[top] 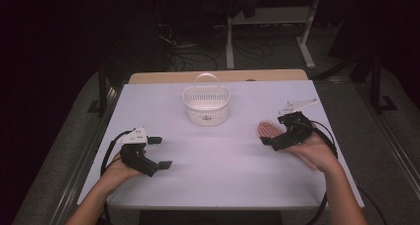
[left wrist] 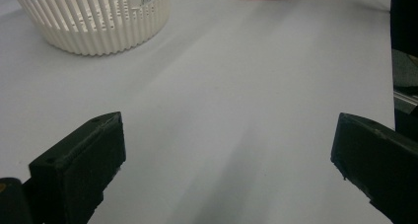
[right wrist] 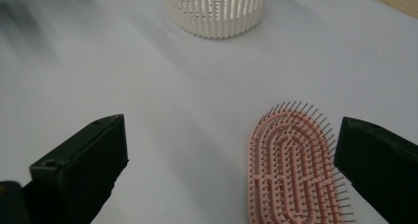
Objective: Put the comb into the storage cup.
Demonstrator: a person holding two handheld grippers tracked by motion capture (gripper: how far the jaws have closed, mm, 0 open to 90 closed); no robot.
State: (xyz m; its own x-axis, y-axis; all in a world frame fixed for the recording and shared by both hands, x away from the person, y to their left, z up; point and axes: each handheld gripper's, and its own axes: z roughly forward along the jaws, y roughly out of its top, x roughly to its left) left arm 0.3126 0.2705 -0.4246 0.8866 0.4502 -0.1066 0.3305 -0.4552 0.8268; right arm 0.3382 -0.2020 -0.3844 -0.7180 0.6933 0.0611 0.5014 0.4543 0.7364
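So we've got the right gripper (top: 273,137) jaws wide apart, hanging right by the pink hairbrush (right wrist: 291,169), which lies bristles-up at lower right of the right gripper view. Left gripper (top: 159,152) sits at lower left of the high view, jaws apart too, holding nothing. Our worry: the brush lies flat on the white table (top: 223,155), so a jaw could land on the bristles and skid it away. The white slatted basket (top: 206,105) stands well apart, upper centre.
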